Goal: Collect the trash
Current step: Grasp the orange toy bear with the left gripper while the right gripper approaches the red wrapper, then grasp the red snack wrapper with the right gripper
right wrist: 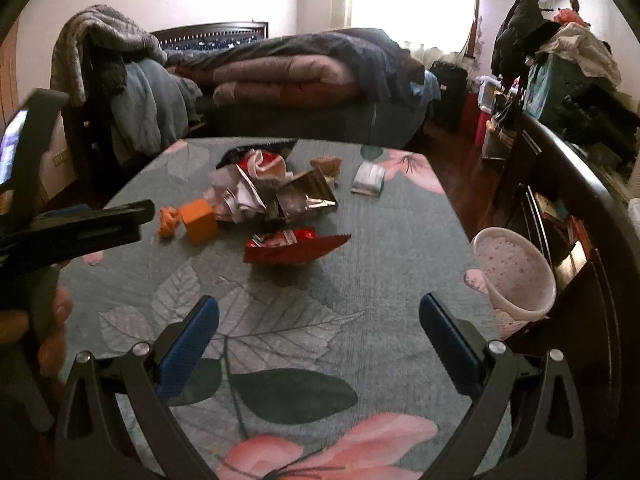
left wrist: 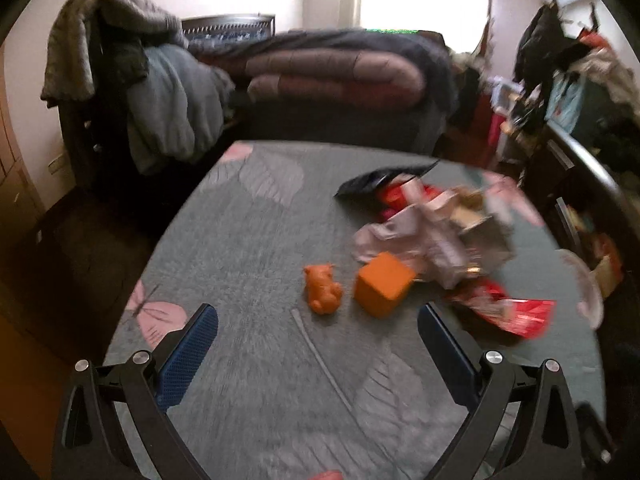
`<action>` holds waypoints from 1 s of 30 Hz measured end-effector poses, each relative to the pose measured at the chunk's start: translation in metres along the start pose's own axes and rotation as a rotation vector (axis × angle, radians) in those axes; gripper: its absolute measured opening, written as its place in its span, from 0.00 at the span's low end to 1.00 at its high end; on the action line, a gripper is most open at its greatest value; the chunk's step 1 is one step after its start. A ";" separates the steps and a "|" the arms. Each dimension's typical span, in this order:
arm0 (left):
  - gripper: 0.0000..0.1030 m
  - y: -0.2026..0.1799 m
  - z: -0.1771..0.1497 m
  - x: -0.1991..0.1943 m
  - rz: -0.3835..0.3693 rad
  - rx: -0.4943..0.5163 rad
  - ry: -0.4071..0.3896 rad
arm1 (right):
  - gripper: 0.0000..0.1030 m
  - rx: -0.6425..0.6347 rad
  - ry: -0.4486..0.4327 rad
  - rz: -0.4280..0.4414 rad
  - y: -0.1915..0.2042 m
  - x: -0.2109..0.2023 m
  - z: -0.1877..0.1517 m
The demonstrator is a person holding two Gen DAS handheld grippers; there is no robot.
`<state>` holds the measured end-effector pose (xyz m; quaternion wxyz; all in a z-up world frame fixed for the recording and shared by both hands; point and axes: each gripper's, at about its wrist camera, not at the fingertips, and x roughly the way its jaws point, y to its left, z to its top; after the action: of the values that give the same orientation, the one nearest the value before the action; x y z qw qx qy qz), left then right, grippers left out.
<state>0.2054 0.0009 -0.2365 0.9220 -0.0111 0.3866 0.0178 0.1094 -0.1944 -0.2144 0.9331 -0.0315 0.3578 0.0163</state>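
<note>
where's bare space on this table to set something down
The near half is bare, between the open right gripper and the red wrapper. The far left is bare too, beyond the orange block. It is crowded mid-table around the crumpled paper, and the basket takes the right edge.

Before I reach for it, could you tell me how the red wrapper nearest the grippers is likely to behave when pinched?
The red wrapper looks like thin, creased foil, so probably floppy and very light. Its glossy surface may slip between pads. It lies apart from the pile, so a push would likely slide it.
</note>
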 end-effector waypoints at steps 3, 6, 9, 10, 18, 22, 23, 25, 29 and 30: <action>0.96 0.009 0.004 0.028 0.085 -0.016 0.036 | 0.97 -0.001 0.028 0.010 -0.003 0.015 -0.001; 0.96 0.021 0.006 0.044 0.144 -0.041 0.059 | 0.97 0.001 0.054 0.027 -0.004 0.028 0.000; 0.97 0.024 0.008 0.058 0.102 -0.051 0.071 | 0.97 0.000 0.068 0.044 -0.004 0.038 0.001; 0.97 0.023 0.008 0.061 0.080 -0.052 0.083 | 0.97 -0.001 0.069 0.048 -0.003 0.040 0.002; 0.95 -0.003 0.017 0.075 0.081 0.017 0.075 | 0.97 0.004 0.070 0.067 -0.002 0.054 0.008; 0.70 -0.007 0.020 0.086 0.037 0.012 0.101 | 0.97 0.017 0.068 0.074 -0.005 0.057 0.010; 0.60 -0.007 0.019 0.088 0.029 0.011 0.109 | 0.97 0.025 0.065 0.080 -0.006 0.057 0.010; 0.55 -0.009 0.018 0.088 0.032 0.015 0.096 | 0.97 0.047 0.065 0.092 -0.010 0.059 0.012; 0.25 -0.013 0.017 0.087 0.022 0.033 0.076 | 0.97 0.082 0.086 0.093 -0.014 0.071 0.018; 0.25 -0.014 0.016 0.086 0.015 0.034 0.074 | 0.97 0.084 0.091 0.094 -0.014 0.075 0.019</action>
<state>0.2777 -0.0101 -0.2863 0.9070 0.0068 0.4208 0.0175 0.1786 -0.2061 -0.2497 0.9145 0.0239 0.4014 0.0437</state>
